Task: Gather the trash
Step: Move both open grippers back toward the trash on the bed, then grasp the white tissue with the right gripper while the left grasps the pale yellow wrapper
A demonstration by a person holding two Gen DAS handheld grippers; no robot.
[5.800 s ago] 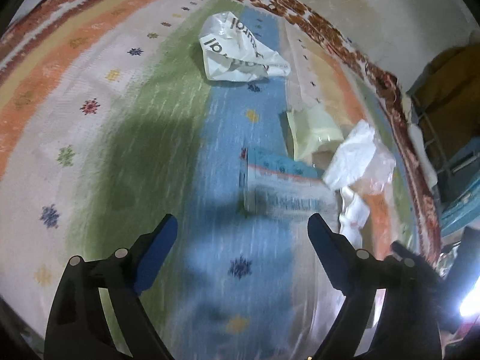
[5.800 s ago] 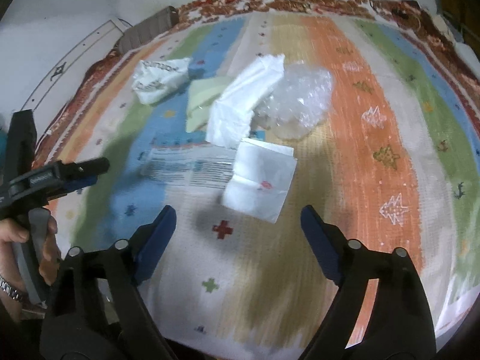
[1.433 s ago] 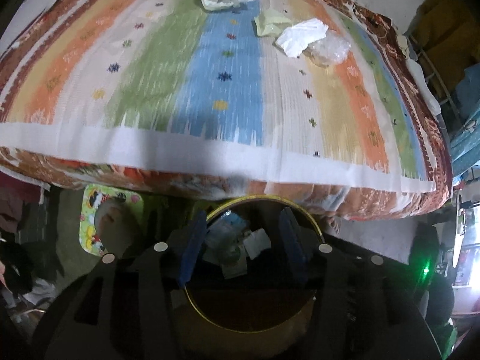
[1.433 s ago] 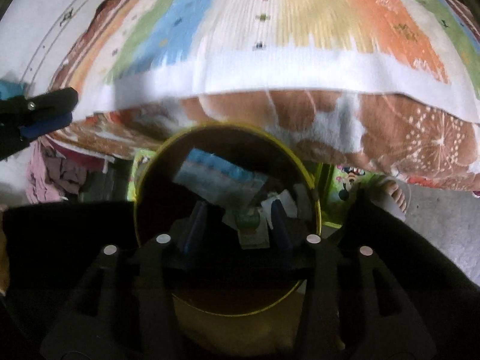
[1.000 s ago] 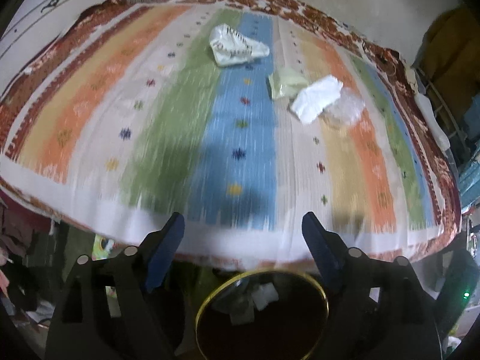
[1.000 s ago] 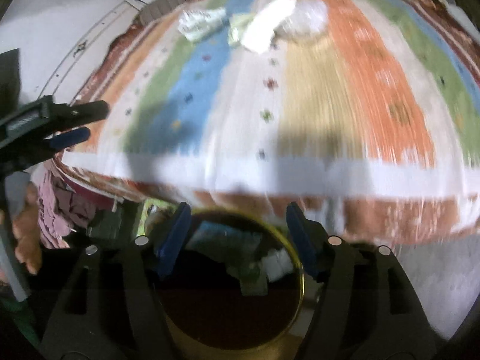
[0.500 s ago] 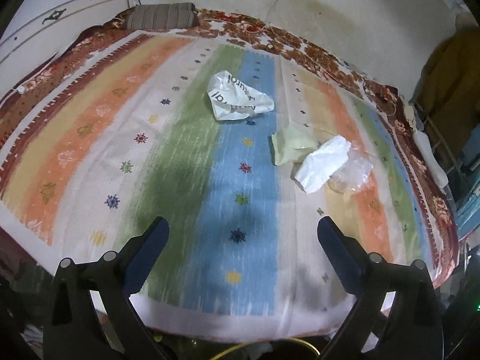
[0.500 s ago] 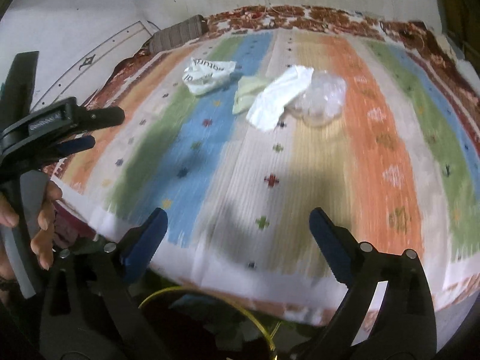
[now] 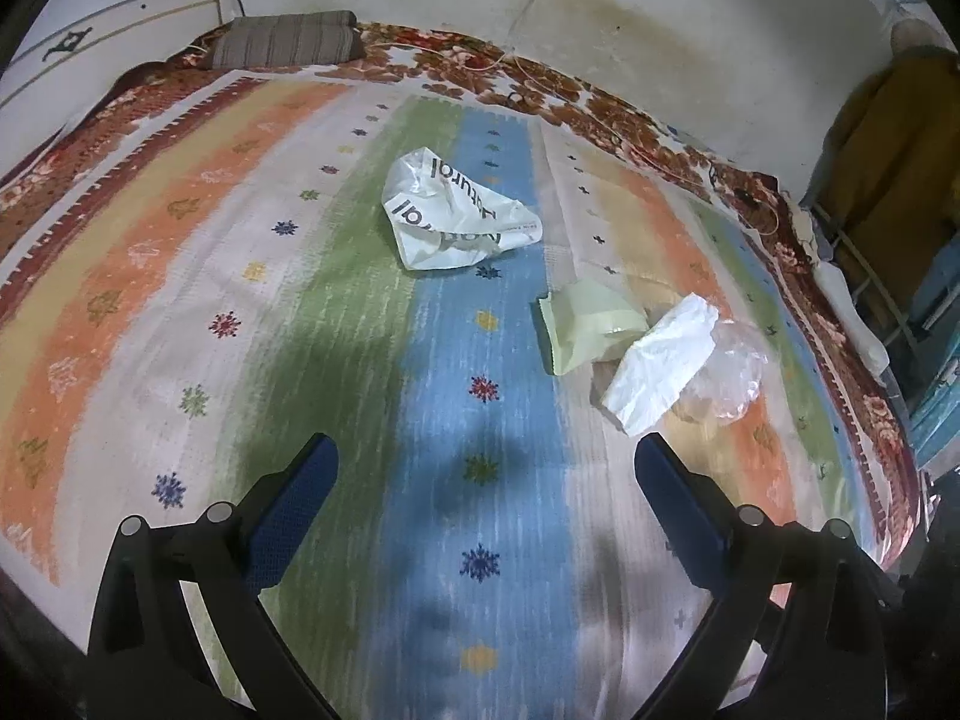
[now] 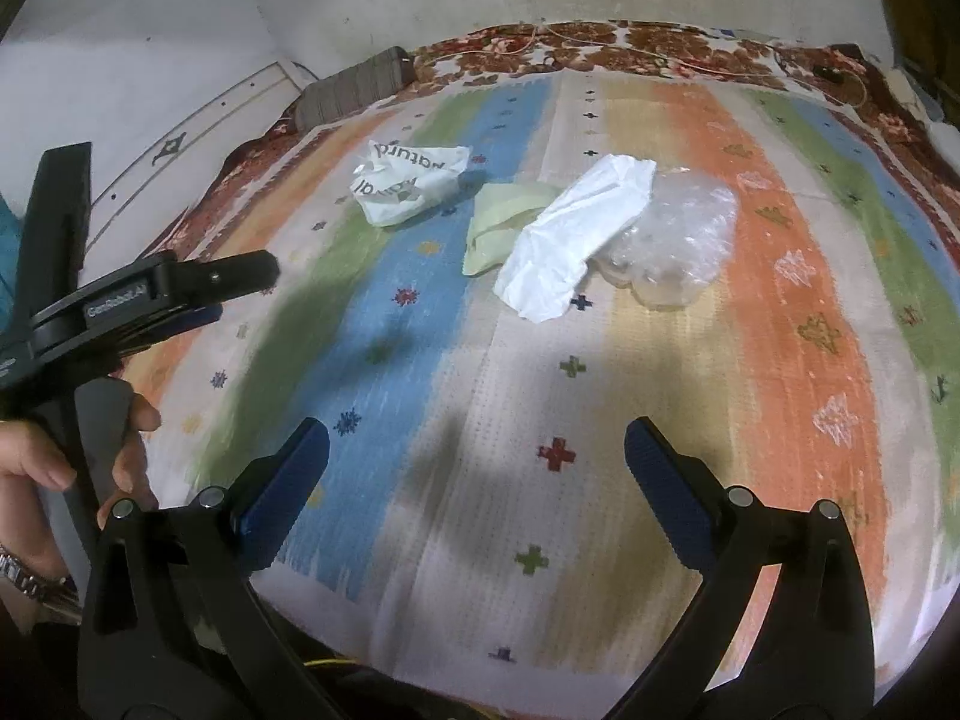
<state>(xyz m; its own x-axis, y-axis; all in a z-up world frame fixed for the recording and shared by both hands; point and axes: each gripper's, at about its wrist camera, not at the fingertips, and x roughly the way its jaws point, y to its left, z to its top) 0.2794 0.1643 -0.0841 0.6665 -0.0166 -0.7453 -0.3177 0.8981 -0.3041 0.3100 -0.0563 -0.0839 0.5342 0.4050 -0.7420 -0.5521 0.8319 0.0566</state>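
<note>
Four pieces of trash lie on the striped bedspread [image 9: 180, 300]. They are a crumpled white bag with black lettering [image 9: 456, 216] [image 10: 408, 183], a pale green wrapper [image 9: 585, 327] [image 10: 504, 219], a white paper [image 9: 660, 369] [image 10: 576, 240] and a clear plastic wad [image 9: 729, 378] [image 10: 678, 246]. My left gripper [image 9: 486, 450] hangs open over the blue stripe, short of the trash and holding nothing. My right gripper [image 10: 477, 432] is over the near edge of the bed; its jaws are opening with nothing between them. The paper and plastic lie ahead of it.
A striped pillow [image 9: 285, 45] lies at the far corner against the wall. A thin cable [image 9: 600, 114] runs along the far floral border. Dark furniture [image 9: 888, 150] stands to the right of the bed. A person's hand [image 10: 126, 420] grips the left gripper's handle. A yellow bin rim [image 10: 336, 663] peeks from below the bed edge.
Both grippers came up from the yellow-rimmed bin below the bed edge and moved forward over the bedspread, jaws spreading wide. The printed sheet and white napkin are gone from the bed.
</note>
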